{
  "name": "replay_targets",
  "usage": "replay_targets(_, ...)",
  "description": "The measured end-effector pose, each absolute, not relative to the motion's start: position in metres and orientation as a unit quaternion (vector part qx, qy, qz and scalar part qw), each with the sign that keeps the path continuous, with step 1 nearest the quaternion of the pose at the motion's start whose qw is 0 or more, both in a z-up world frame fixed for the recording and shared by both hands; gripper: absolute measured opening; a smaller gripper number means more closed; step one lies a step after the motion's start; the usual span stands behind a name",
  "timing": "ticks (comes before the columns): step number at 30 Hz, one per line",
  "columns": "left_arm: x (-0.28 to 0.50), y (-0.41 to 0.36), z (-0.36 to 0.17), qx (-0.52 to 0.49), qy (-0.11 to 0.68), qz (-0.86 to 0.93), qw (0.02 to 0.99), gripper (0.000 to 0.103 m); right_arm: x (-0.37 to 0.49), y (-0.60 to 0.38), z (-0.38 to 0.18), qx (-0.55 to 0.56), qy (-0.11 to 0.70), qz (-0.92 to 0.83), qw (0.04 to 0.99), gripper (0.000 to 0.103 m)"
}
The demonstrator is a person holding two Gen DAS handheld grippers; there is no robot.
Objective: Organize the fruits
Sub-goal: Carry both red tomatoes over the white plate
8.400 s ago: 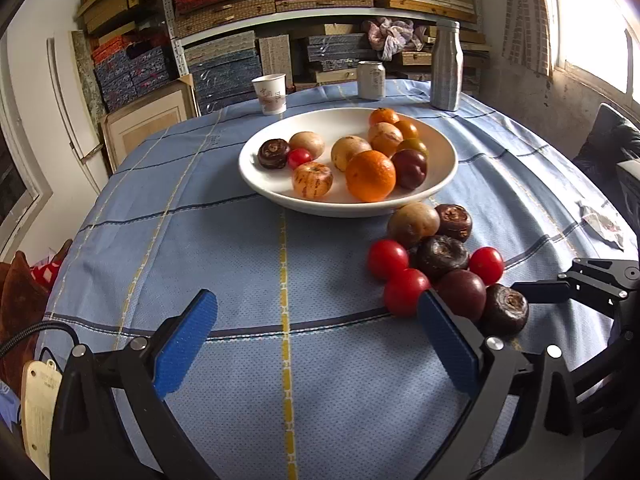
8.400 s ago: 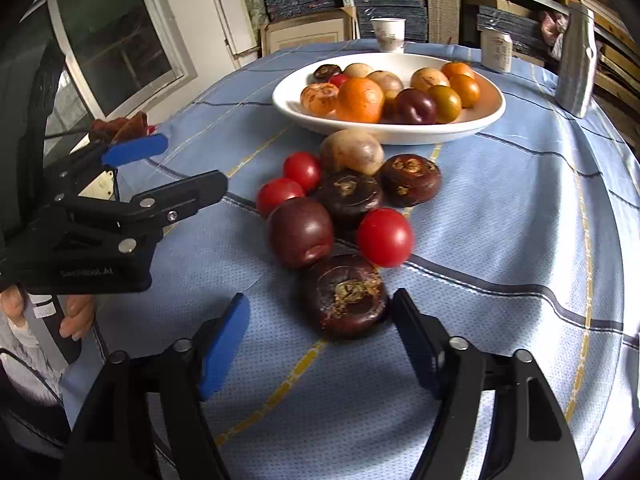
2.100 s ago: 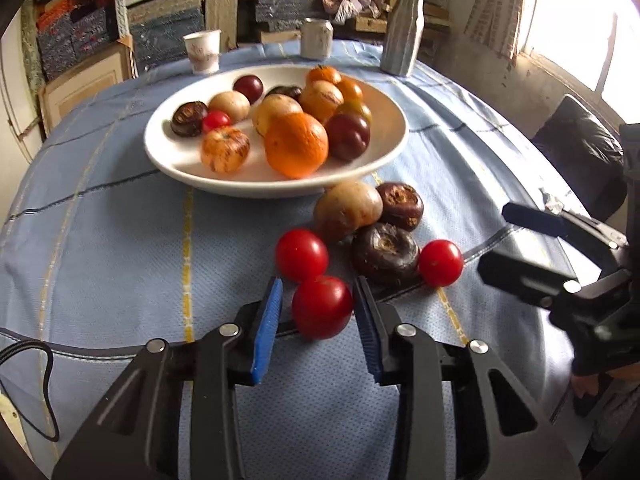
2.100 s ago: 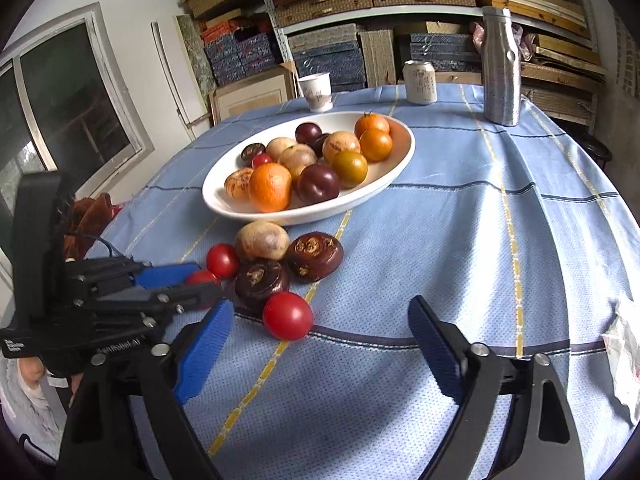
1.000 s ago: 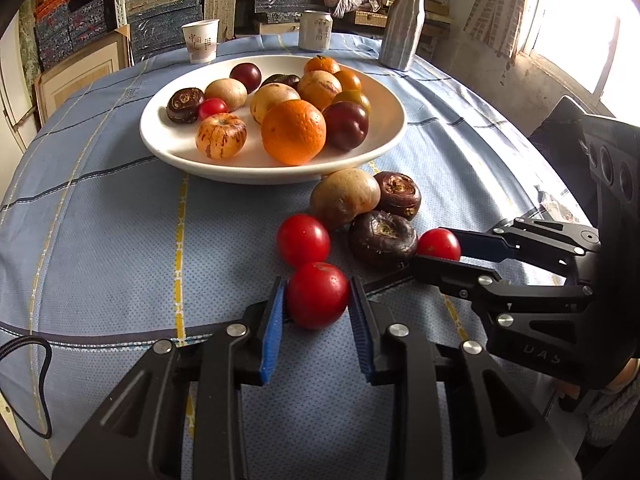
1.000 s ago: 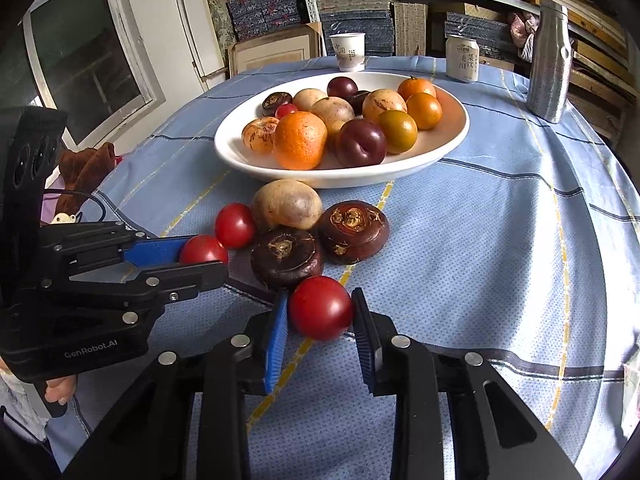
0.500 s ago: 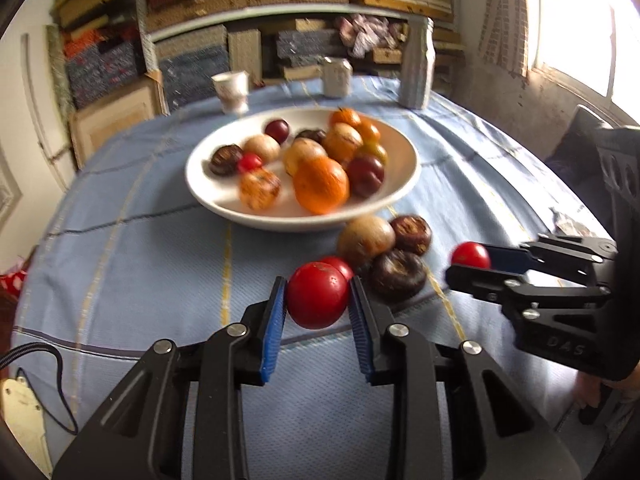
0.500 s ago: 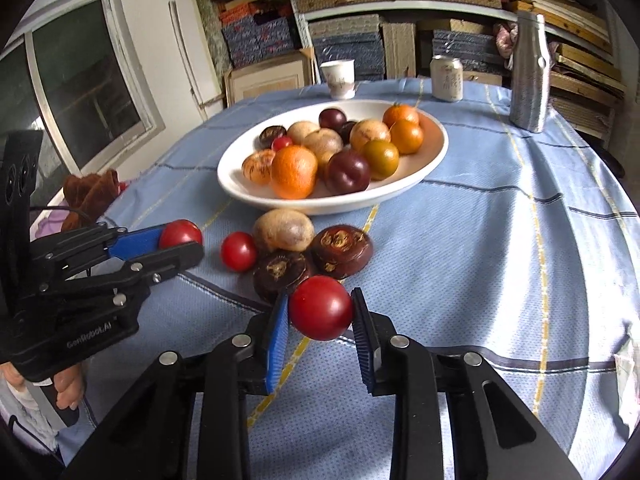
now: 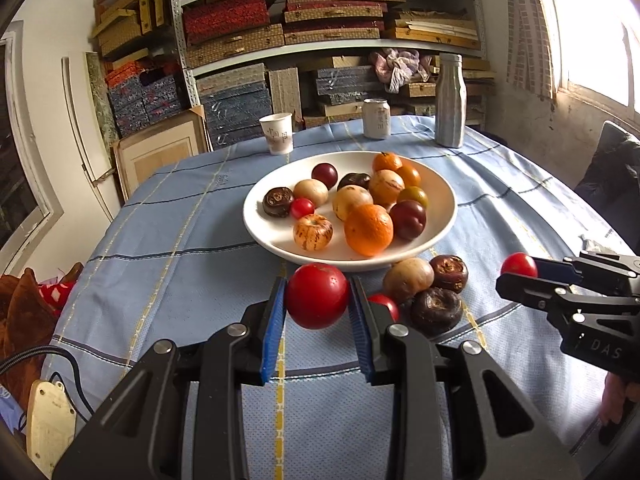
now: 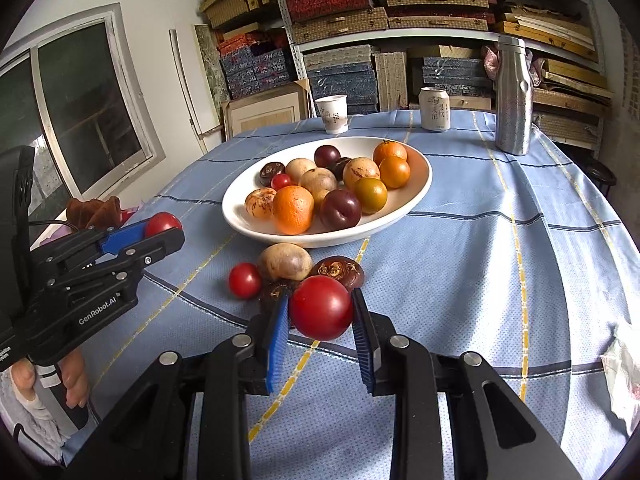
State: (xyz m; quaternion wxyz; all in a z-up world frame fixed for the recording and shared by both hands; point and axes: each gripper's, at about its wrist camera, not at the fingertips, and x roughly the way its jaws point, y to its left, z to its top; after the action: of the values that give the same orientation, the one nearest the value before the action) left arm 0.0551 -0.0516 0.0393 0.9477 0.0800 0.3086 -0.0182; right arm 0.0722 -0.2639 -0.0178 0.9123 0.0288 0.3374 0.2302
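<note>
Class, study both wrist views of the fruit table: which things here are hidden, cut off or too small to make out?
- Dark fruit, right wrist view: mostly behind the right gripper and its red tomato.
- Loose tomato, left wrist view: half behind the left gripper.
- Print on the can and paper cup: too small to read.
- Crumpled white item: cut off by the image edge.

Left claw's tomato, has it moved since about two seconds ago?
Yes. The tomato in the left claw was resting on the tablecloth then; now it is lifted, just short of the white bowl.
</note>
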Motion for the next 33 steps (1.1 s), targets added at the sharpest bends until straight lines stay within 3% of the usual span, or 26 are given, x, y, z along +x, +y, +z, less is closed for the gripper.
replay_targets(23,0.113,-0.055,0.097,0.095,0.257,0.008,0.962,0.030,0.096,-0.258,0.061,0.002,0.281,0.239,0.929,0.030)
replay_targets(33,0.160,-0.050,0.093,0.070,0.279,0.000,0.958,0.030,0.139,-0.230,0.049,-0.024,0.307,0.240,0.921,0.030)
